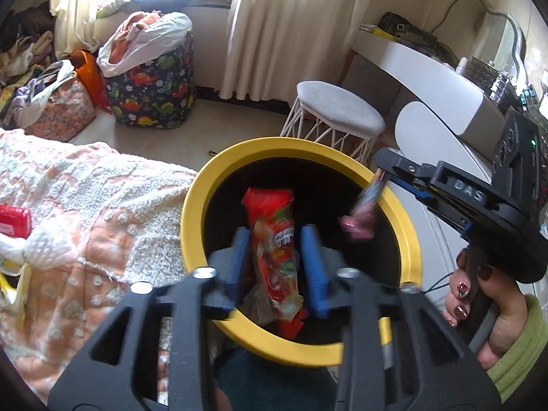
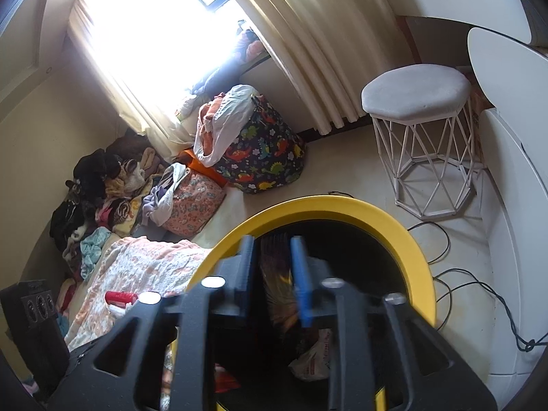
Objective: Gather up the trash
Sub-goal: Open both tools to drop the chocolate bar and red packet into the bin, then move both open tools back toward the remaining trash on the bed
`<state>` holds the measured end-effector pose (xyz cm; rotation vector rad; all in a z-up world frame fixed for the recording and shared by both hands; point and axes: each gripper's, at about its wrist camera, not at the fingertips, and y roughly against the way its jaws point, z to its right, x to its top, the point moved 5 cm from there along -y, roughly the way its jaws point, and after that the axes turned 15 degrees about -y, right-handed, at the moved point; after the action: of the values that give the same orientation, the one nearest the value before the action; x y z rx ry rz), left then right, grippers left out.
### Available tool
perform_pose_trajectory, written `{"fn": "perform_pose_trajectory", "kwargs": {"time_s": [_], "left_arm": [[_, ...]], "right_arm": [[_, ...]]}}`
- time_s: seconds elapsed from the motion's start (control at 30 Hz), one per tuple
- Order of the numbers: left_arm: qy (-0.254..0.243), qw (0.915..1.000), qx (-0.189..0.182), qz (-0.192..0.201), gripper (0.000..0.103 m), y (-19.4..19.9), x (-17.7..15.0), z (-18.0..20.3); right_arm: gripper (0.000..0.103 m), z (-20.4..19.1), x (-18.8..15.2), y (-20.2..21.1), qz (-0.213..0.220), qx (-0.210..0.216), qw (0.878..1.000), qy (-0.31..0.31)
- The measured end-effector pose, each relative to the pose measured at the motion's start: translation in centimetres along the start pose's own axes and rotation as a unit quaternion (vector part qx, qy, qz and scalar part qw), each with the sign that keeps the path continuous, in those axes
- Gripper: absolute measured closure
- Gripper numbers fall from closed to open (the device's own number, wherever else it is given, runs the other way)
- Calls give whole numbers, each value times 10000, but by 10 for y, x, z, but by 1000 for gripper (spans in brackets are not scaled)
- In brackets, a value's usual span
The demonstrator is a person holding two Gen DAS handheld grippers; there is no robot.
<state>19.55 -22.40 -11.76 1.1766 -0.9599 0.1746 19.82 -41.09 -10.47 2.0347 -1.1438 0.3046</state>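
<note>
- Left gripper [image 1: 275, 229]: tipped down over the round bin [image 1: 195, 212], blue pads [image 1: 239, 263] part way apart.
- Between those pads: a red snack packet [image 1: 274, 239], standing tall, top end past the tips and over the black inside of the bin.
- Small gap showing beside the packet on the right pad's side, so not squeezed tight.
- Right gripper [image 1: 382, 171]: up and to the right of the left one, tips over the yellow rim of the bin.
- Held by a hand [image 1: 493, 308] with a green sleeve [image 1: 524, 349].
- Just under its tips: a pink and purple wrapper [image 1: 363, 212], blurry, hanging down into the bin.
- From the right wrist view: right gripper [image 2: 273, 239] with pads [image 2: 301, 274] part way apart, the wrapper [image 2: 274, 267] dark and blurry in the gap, not pinched as far as can be seen.
- Below that gripper, deep in the bin [image 2: 411, 239]: a crumpled white bag [image 2: 315, 359].
- Left of both grippers: a fluffy peach and white blanket [image 1: 85, 205] with a red thing [image 1: 13, 221] lying on it.
- Past the bin, straight ahead: a white stool [image 1: 339, 109] with wire legs.
</note>
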Motion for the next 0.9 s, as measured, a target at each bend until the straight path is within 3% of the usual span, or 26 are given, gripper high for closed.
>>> {"fn": "perform_pose_trajectory", "kwargs": {"time_s": [0.07,0.17,0.27,0.9], "left_arm": [[59,9999,96,26,44,1,0,-5],[50,9993,348,103,24,7,-1,-12],[129,9987,464,167,13,15,-3,-21],[593,9881,1324,515,11,67,-21,-90]], "right_arm": [[52,0,0,0,30,30,10000,-32],[50,-3,-2,-3,6,-2,10000,79],[45,-7,-6,-5,-17,26,9999,120],[42,-63,-49,-19,-474,291,9956,759]]}}
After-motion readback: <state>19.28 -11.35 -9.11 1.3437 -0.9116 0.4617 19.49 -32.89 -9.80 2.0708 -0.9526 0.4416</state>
